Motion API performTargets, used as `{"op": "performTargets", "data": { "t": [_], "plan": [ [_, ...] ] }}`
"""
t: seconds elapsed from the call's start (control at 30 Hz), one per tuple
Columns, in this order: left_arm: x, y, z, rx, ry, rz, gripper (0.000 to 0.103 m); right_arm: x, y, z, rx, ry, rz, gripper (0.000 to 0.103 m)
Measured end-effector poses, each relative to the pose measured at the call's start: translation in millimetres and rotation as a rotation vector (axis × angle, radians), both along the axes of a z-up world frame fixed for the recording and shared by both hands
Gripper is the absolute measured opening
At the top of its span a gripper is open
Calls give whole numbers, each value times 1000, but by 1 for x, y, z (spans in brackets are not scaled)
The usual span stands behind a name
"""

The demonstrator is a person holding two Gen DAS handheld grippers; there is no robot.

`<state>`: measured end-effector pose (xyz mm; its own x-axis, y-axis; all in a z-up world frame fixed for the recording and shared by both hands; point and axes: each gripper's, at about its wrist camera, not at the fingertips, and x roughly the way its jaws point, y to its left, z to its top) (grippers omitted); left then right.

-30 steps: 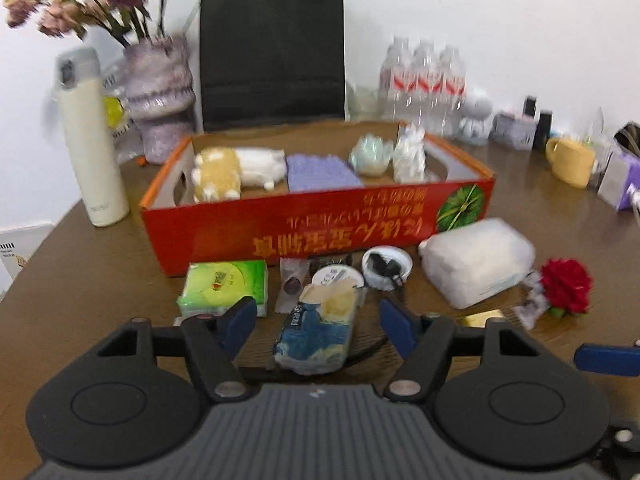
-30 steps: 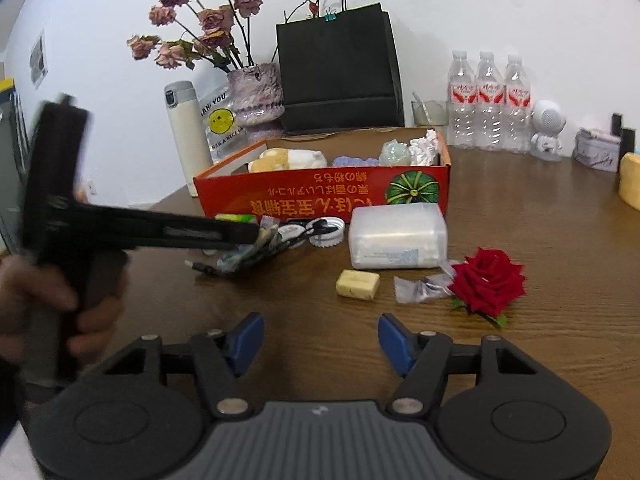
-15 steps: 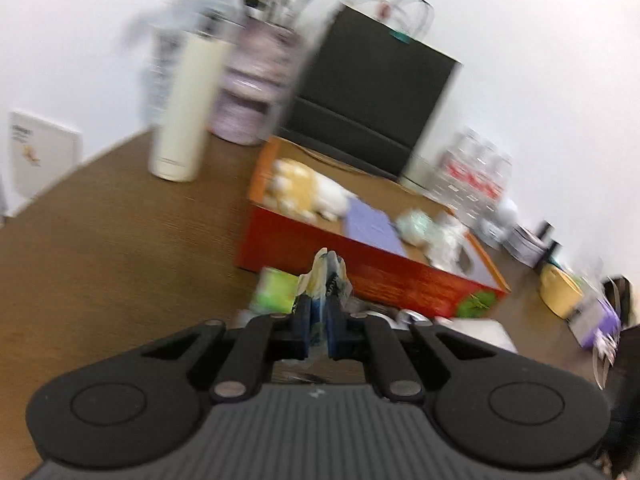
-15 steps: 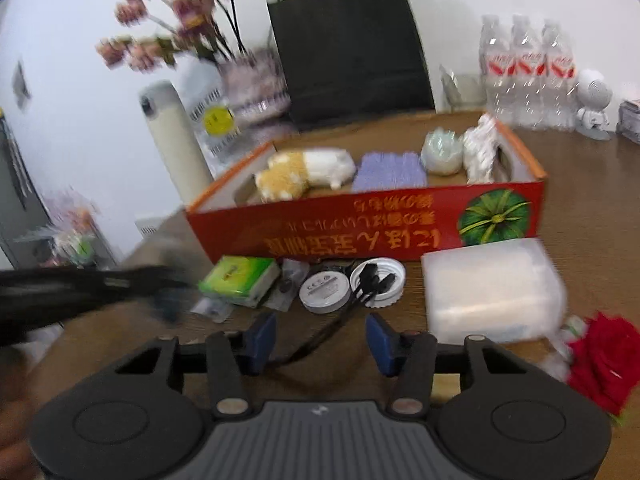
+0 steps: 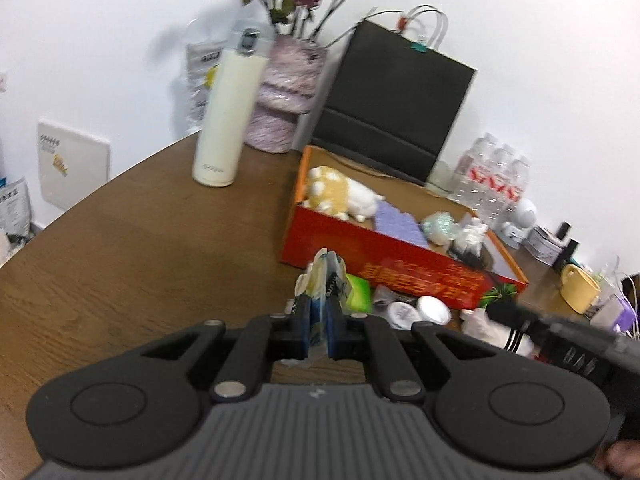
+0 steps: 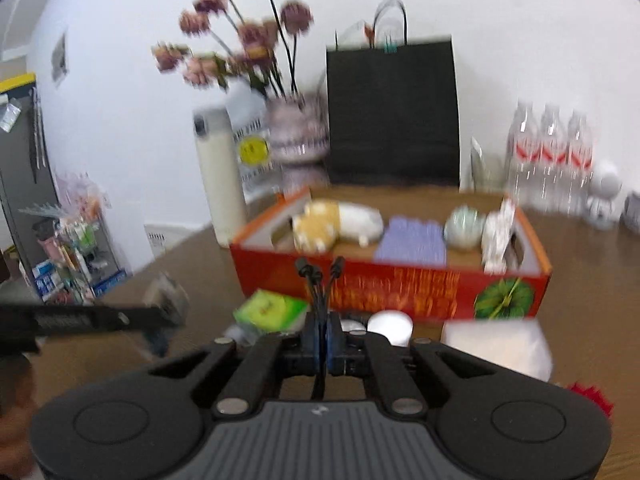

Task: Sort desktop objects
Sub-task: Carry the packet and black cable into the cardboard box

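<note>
A: Where does the cardboard box [image 6: 400,292] sit?

B: On the worktop [image 5: 120,248], toward its far edge, in front of the paper bag [image 6: 394,108]. The vase [image 6: 298,140] and thermos [image 6: 220,176] stand behind the box's left end; the water bottles [image 6: 552,156] stand behind its right end.

A: And in it?

B: A plush toy [image 6: 336,224] at the left, a folded cloth [image 6: 412,240] in the middle, a wrapped ball [image 6: 466,226] toward the right.

A: Before the box?

B: A tissue pack [image 6: 272,310] to the left, a round lid [image 6: 390,326] beside it, a plastic-wrapped pack [image 6: 496,344] to the right.

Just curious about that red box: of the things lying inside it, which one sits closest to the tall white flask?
The yellow-and-white plush toy. It lies at the end of the red box nearest the white flask; the purple pad, the pale green item and the white item lie further along.
</note>
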<state>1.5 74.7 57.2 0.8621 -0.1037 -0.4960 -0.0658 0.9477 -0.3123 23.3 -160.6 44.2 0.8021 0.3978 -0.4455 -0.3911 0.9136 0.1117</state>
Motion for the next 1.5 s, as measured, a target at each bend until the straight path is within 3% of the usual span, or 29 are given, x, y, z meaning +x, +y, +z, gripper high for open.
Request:
{"op": "performTargets", "data": {
  "t": [0.17, 0.33, 0.47, 0.57, 0.63, 0.73, 0.83, 0.97, 1.0, 1.07, 1.13, 1.2, 1.27, 1.4, 1.5],
  "plan": [
    [9, -18, 19, -6, -54, -74, 9, 1, -10, 35, -9, -71, 9, 3],
    [45, -36, 49, 25, -114, -117, 9, 18, -18, 82, -31, -178, 28, 3],
    [103, -49, 70, 59, -119, -133, 9, 70, -26, 116, -34, -191, 44, 3],
    [158, -54, 71, 46, -67, -149, 9, 124, -30, 123, -24, -134, 81, 3],
    [197, -52, 64, 22, -17, -150, 9, 165, -34, 115, 15, -57, 128, 3],
    [251, -54, 40, 102, 67, -125, 9, 230, -39, 81, 74, 102, 163, 3],
    [281, -52, 14, 115, 154, -103, 9, 284, -27, 38, -13, 214, 145, 3],
    [286, -45, 8, 128, 148, -138, 14, 318, -18, -4, -143, 306, 117, 3],
    [288, -44, 7, 144, 163, -144, 17, 322, -16, -12, -168, 317, 108, 3],
    [288, -45, 8, 150, 197, -180, 47, 327, -13, -29, -257, 344, 77, 5],
    [283, -45, 10, 170, 234, -272, 64, 325, -11, -42, -341, 348, 45, 13],
    [274, -48, 8, 208, 247, -327, 72, 324, -14, -43, -333, 356, 40, 26],
    [265, -56, 6, 266, 271, -370, 74, 322, -21, -35, -246, 355, 45, 48],
    [262, -73, -6, 344, 345, -446, 72, 312, -31, -14, -151, 332, 43, 50],
    [263, -78, -12, 365, 386, -468, 60, 301, -34, -1, -130, 300, 53, 56]
  ]
}}
